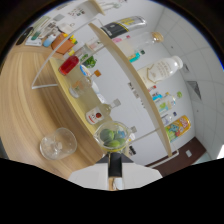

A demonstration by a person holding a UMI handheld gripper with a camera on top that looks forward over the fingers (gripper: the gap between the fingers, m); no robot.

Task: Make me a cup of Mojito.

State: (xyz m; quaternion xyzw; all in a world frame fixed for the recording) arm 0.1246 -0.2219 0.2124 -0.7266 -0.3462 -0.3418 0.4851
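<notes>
A clear glass bowl of green limes (114, 136) stands at the near end of the lower shelf board (75, 107), just ahead of my gripper (115, 167). Only a dark narrow part of the gripper shows, right below the bowl, with a white part under it. An empty clear glass cup (57, 142) sits on the wooden table (22, 100), off to one side of the gripper and apart from it. I cannot see whether anything is held.
A two-level wooden shelf holds several bottles and jars: a red one (69, 65), a small jar with a red label (94, 116), a white bottle (167, 67), a dark bottle with a yellow label (122, 25) and an orange pack (178, 127). A white wall stands behind the shelf.
</notes>
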